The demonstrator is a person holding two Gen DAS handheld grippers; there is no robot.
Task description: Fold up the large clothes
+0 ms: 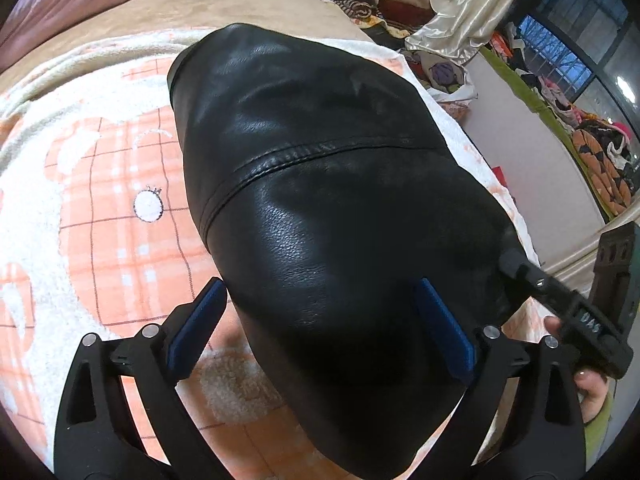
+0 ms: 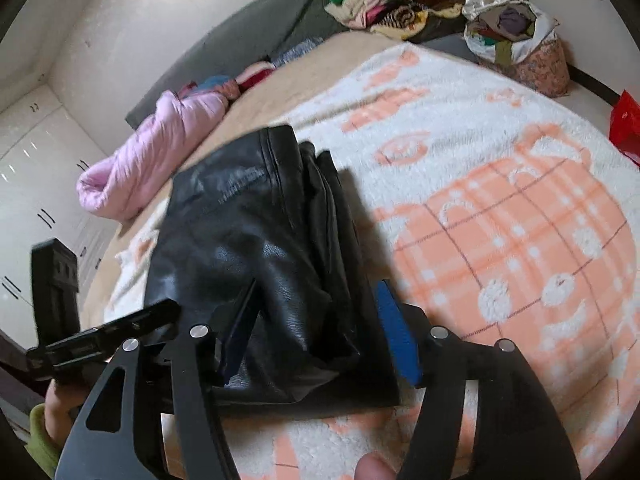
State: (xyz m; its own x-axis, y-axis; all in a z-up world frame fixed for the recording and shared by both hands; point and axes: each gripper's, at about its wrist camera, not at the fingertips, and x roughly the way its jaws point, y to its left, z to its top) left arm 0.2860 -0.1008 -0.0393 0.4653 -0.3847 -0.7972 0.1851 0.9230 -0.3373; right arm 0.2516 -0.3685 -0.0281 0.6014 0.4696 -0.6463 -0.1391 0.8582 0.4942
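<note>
Left claw [image 1: 320,320] stands wide, straddling the folded black leather garment [image 1: 320,184] on the blanket-covered bed [image 1: 100,220], gripping nothing; right claw [image 2: 316,320] is partly spread about its edge, pads clear.

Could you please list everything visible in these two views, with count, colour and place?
leather garment: one, black, folded on the blanket
blanket: one, white and orange check, spread on the bed
padded jacket: one, pink, at the bed's far edge
clothes pile: one, mixed colours, beyond the bed
satin cloth: one, cream, by the pile
left gripper: one, black with blue pads, open astride the garment
right gripper: one, same colours, open over the garment's near edge
</note>
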